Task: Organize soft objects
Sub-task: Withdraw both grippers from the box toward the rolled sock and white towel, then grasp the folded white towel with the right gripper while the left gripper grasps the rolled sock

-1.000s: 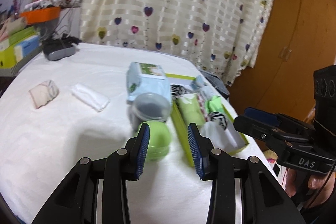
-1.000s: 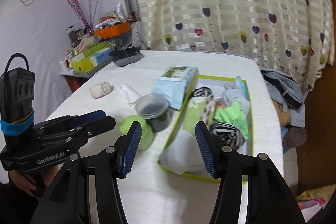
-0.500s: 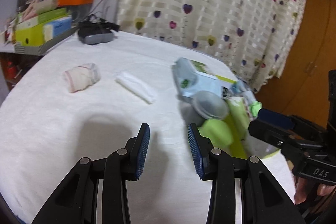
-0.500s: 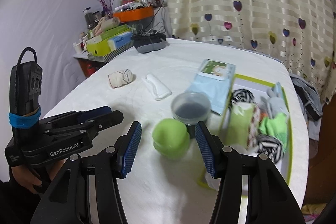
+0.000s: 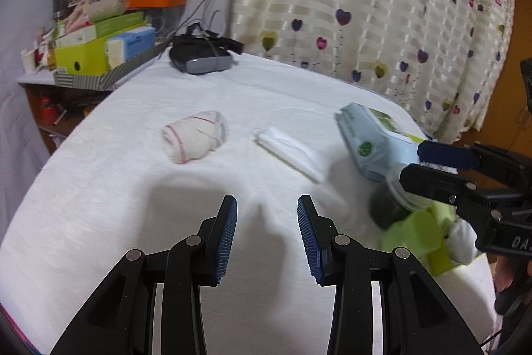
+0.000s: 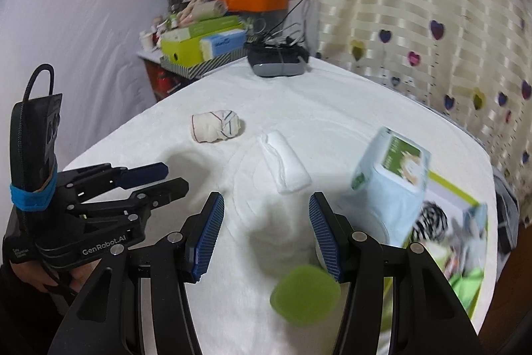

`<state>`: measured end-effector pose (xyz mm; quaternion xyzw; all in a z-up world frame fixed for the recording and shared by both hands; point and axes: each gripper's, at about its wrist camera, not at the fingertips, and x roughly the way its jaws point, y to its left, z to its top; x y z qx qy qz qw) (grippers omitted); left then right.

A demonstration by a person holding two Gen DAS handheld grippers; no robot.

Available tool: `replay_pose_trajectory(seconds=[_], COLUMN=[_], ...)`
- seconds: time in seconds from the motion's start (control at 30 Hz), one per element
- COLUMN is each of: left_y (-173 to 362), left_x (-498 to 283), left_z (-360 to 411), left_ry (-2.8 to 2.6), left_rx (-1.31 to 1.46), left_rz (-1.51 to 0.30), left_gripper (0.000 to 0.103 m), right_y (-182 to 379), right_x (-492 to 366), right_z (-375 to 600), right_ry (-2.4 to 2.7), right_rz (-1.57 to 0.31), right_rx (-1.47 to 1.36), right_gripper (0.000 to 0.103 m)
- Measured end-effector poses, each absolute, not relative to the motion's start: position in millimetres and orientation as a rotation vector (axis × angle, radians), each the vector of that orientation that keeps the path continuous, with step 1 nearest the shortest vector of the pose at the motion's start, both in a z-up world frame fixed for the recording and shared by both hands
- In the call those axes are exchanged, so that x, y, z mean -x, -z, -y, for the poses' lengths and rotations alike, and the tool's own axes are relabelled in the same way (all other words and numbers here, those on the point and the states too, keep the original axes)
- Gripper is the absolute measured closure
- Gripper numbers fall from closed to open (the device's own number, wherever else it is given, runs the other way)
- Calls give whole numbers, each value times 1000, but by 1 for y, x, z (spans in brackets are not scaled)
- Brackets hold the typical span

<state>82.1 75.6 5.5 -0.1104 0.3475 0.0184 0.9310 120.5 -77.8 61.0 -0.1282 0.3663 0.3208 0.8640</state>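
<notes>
A rolled cream sock with red and grey stripes [image 5: 194, 143] lies on the white table, also in the right wrist view [image 6: 215, 125]. A folded white cloth [image 5: 289, 152] lies to its right, also in the right wrist view [image 6: 286, 165]. My left gripper [image 5: 267, 233] is open and empty, above bare table short of both. My right gripper [image 6: 264, 235] is open and empty, just short of the white cloth. A green-rimmed tray [image 6: 465, 198] at the right holds several rolled socks and cloths.
A pale blue wipes pack [image 6: 390, 185], a clear lidded tub [image 5: 394, 200] and a green container [image 6: 306, 295] stand beside the tray. A black and grey headset [image 5: 201, 57] sits at the far edge. A cluttered shelf with boxes [image 5: 99, 45] stands at the far left.
Both grippers have swung left, away from the tray and toward the rolled sock and white cloth. Both stayed open and empty.
</notes>
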Motion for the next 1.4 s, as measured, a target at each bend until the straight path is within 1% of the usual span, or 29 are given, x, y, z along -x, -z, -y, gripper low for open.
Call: replay_pose_trajectory(seconds=[0.4,0.47,0.63,0.7,0.73,1.0,1.1,1.17,1.23,1.3,1.33,1.37,1.4], left_y=[-8,-7,-2,-2,-1,8,17,20,23,26,29,31,33], left_x=[-113,-121,-143,-152,-156,-187,-199,-202,-203,-203,-204,-205,-206], left_z=[-118,-123,-137,-142,-144,-147,-152,-154,-153,-149,-148,-147,-147], left_ry=[-51,-39,-14,-3,15,88,122,144,170,176,175,173,162], left_rx=[135,102,42,32,29,-104,-119,-109,-107,-125,-133,-137,-142], left_rz=[-712,-720,-736,-733,-735,-766,-801,-808,-815,-823,-830,-834,-836], left_gripper=[66,64,63,60,56,54,54,51,51,47,43,42,42], right_y=[-34,-26,-13,-10,-7,14,21,27,31,32,32,32,32], right_x=[-180,-190,-208,-214,-218,-243,-249,-252,-255,-259,-260,-260,-260], right_z=[23,14,3,0,-2,-16,-18,-20,-22,-23,-24,-25,-26], right_ry=[-727,-730,-726,-726,-722,-718,-718,-720,-721,-725,-720,-717,-719], right_rz=[-884,-907,-950,-966,-978,-1090,-1125,-1154,-1169,-1175,-1176,-1174,-1170], right_rx=[443,482,551,566,575,645,645,648,655,638,634,636,636], right_gripper=[48,48,48,49,49,49,48,49,49,49,49,49,55])
